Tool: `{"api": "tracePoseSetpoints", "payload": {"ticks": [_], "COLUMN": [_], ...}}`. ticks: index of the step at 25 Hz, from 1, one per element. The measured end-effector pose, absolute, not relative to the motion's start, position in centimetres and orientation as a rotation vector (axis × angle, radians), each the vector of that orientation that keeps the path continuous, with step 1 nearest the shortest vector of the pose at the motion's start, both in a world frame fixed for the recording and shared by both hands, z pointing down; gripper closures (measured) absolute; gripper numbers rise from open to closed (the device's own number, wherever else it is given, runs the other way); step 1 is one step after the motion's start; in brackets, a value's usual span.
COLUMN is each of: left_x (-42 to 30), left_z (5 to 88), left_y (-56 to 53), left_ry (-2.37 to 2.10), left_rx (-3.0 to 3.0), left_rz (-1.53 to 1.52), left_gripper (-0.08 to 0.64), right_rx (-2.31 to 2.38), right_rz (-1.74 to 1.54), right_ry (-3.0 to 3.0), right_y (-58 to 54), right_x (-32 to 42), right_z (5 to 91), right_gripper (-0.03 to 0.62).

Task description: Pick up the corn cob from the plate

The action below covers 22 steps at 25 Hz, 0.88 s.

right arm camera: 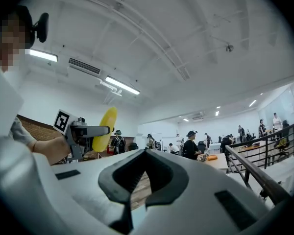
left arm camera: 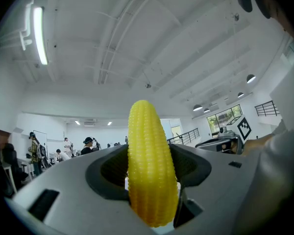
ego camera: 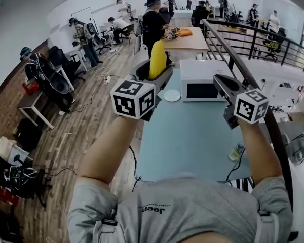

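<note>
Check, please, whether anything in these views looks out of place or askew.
Nothing looks spilled or damaged. The yellow corn cob stands upright, clamped in the left gripper, clear of the small white plate, which lies bare on the pale blue table beside the white microwave oven.

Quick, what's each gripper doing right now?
Left gripper: fingers closed on the corn cob.
Right gripper: fingers closed, nothing held.

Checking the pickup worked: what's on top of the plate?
Nothing shows on the white plate. The left gripper may hide its left edge. That gripper holds the corn cob upright, above the table.
</note>
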<state>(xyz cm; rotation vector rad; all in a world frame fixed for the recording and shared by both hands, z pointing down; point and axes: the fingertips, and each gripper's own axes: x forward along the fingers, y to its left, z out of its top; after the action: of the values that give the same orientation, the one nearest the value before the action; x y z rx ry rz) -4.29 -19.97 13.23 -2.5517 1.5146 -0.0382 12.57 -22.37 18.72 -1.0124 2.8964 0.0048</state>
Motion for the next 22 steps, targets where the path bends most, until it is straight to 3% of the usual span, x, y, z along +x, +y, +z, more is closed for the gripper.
{"api": "tracePoseSetpoints", "payload": {"ticks": [13,22], "left_x": [-15.0,-16.9], "left_z": [19.6,26.2], "left_y": [-17.6,-15.6], "left_ry": [1.423,1.317], "left_rx": [-2.679,-2.792], "left_rz": [-0.136,-0.215], "left_gripper": [0.295,0.295], "right_rx": [-1.12,-1.203], "right_rz": [-0.096,-0.246], "right_ry": [2.883,2.866], "right_y": [-19.8,-17.9], "right_x": [3.3,1.8], "right_z": [23.4,29.6], "right_gripper": [0.577,0.577]}}
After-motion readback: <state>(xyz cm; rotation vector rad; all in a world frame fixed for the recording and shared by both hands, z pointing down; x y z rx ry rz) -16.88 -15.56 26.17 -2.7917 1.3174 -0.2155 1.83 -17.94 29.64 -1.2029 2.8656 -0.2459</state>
